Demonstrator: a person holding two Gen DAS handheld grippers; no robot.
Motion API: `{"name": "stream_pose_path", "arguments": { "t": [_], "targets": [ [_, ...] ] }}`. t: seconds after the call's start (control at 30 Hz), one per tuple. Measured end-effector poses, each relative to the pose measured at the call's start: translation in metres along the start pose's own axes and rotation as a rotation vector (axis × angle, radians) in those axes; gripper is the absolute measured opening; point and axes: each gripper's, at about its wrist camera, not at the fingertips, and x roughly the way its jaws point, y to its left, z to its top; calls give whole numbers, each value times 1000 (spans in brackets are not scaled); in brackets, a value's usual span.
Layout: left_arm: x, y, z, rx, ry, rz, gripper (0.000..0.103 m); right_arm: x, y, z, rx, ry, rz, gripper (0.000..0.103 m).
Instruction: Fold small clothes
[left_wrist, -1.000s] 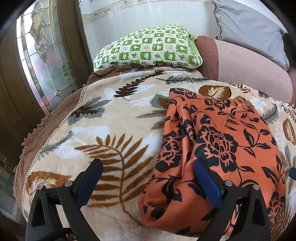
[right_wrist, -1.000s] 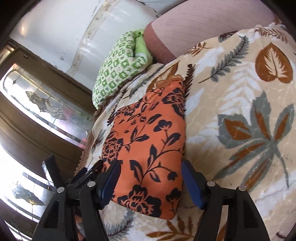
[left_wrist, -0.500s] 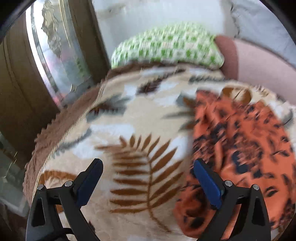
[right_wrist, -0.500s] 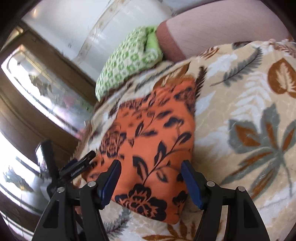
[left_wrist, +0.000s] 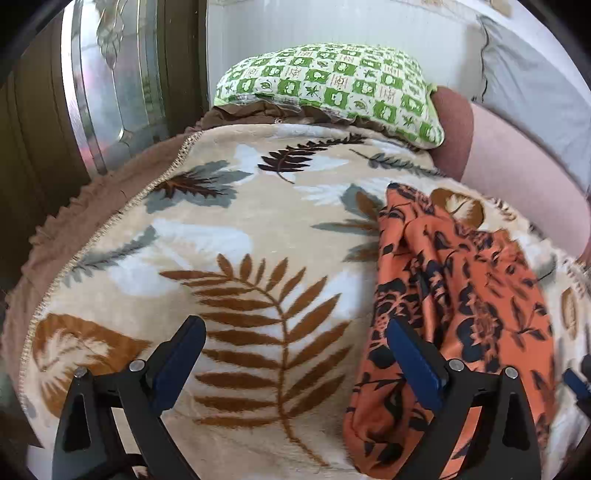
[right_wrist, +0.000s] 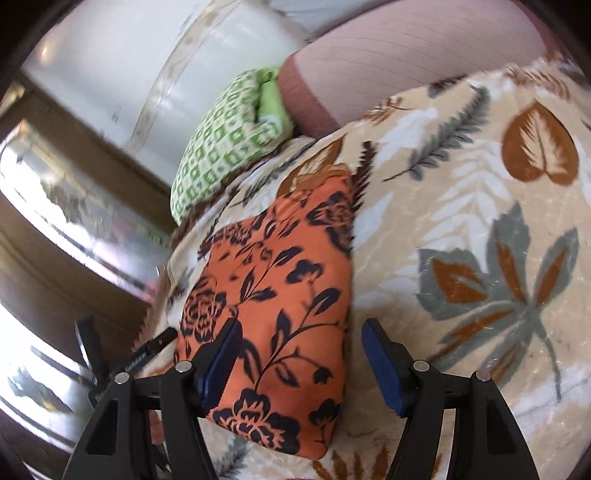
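Folded orange floral garment (right_wrist: 280, 306) lies on leaf-print blanket (left_wrist: 229, 236), near green checked pillow (left_wrist: 332, 85). Left claw (left_wrist: 295, 362) spread, holding nothing, its right finger over the garment's edge. Right claw (right_wrist: 301, 363) spread over the garment's near end; contact appears absent, view blurred.

Cloth nearly everywhere I look

My orange floral garment (right_wrist: 280, 295) reads as thin, smooth fabric; the leaf-print blanket (left_wrist: 229, 236) looks plush and fuzzy; the gripper fingers (left_wrist: 177, 362) matt black plastic, blue pads.
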Motion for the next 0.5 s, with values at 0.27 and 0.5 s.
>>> {"name": "stream_pose_path", "arguments": {
  "t": [0.27, 0.5],
  "targets": [
    [-2, -10, -1, 44, -17, 30, 98, -2, -2, 3, 24, -24, -16, 70],
    [-18, -10, 0, 23, -81, 0, 98, -3, 23, -6, -121, -46, 45, 68]
  ]
}}
